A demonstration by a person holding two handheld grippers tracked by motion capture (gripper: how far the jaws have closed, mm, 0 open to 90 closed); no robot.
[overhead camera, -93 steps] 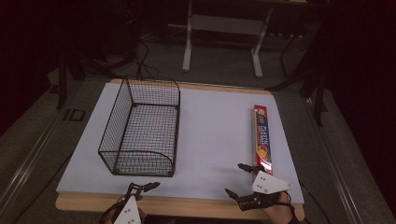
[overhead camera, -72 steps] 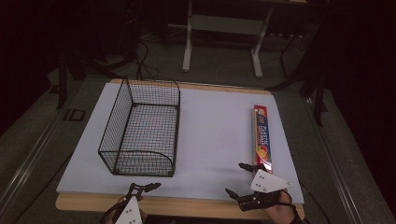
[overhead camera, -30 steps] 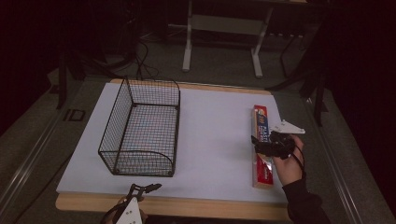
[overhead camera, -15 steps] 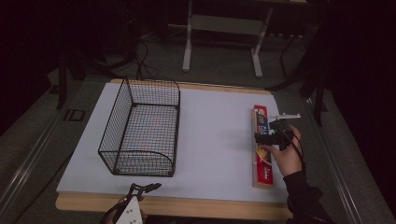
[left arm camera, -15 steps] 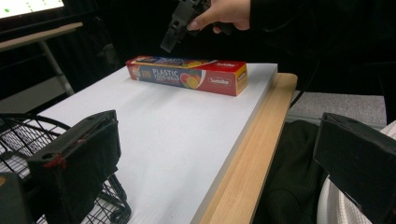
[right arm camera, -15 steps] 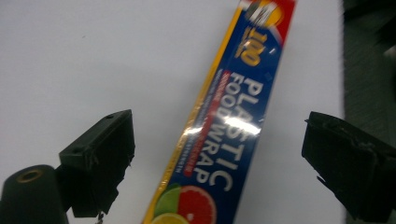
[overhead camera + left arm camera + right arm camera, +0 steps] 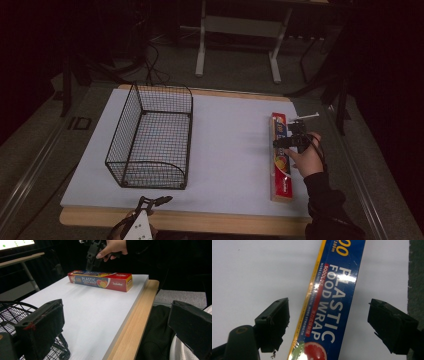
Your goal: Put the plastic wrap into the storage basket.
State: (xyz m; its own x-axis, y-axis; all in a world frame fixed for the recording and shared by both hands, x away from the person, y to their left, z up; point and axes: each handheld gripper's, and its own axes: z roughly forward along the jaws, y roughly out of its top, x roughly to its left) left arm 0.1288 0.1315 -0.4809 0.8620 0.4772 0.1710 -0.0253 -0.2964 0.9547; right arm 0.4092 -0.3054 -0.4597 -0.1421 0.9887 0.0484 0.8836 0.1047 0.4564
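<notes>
On the white board (image 7: 230,145) in a dark room, the right claw (image 7: 289,142), just narrowing, straddles the plastic-wrap box (image 7: 280,155) untouched.

Left gripper (image 7: 150,202) cut off by bottom edge in the high view, the hand holding it barely in frame. Plastic food wrap box (image 7: 332,302) runs out the top and bottom of the right gripper view; small print along its yellow edge too blurred to read. Wire basket (image 7: 15,315) cropped at left in the left gripper view, partly behind the near jaw. Right gripper (image 7: 93,257) cropped at top there.
</notes>
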